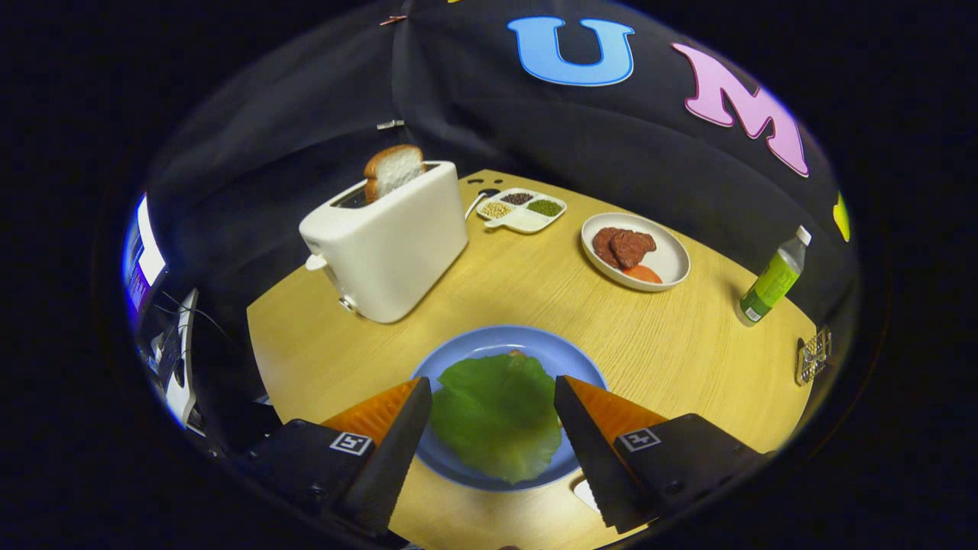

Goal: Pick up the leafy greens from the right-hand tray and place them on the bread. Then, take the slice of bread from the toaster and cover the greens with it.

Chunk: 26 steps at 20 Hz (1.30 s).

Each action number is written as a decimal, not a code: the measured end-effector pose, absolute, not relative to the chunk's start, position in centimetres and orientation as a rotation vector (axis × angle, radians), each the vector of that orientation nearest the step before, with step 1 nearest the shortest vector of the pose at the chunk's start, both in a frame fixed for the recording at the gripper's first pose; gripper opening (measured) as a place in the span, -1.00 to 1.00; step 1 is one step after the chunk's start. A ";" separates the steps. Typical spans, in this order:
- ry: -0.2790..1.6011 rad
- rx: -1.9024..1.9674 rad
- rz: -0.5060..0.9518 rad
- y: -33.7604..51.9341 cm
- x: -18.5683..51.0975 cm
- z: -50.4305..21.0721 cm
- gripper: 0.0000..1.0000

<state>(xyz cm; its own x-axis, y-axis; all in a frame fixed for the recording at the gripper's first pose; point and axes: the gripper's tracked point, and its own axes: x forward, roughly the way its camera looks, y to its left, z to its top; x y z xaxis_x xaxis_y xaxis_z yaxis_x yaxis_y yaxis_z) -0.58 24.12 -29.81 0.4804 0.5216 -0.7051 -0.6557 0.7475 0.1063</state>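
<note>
Gripper view. Gripper (493, 393): fingers spread apart, wedge-shaped, clamped on nothing, above round blue plate (569, 363) at near edge of pale wood-grain desk (535, 294). Greens (498, 415): flat, crinkled leaf, lying on plate between fingers, a sliver of bread (518, 353) peeking at far rim. Toaster (387, 248): smooth white box, toward left edge; toast (393, 169) upright in slot. Oval white dish (672, 260) with reddish slices, toward right edge.
</note>
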 end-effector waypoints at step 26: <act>0.488 -0.248 0.787 46.9 8.6 -19.7 0.97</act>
<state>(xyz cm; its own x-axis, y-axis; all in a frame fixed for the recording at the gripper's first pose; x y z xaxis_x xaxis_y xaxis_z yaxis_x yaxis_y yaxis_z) 8.62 46.91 -19.74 0.6033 0.6160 -0.5066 -0.7277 0.6850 -0.0337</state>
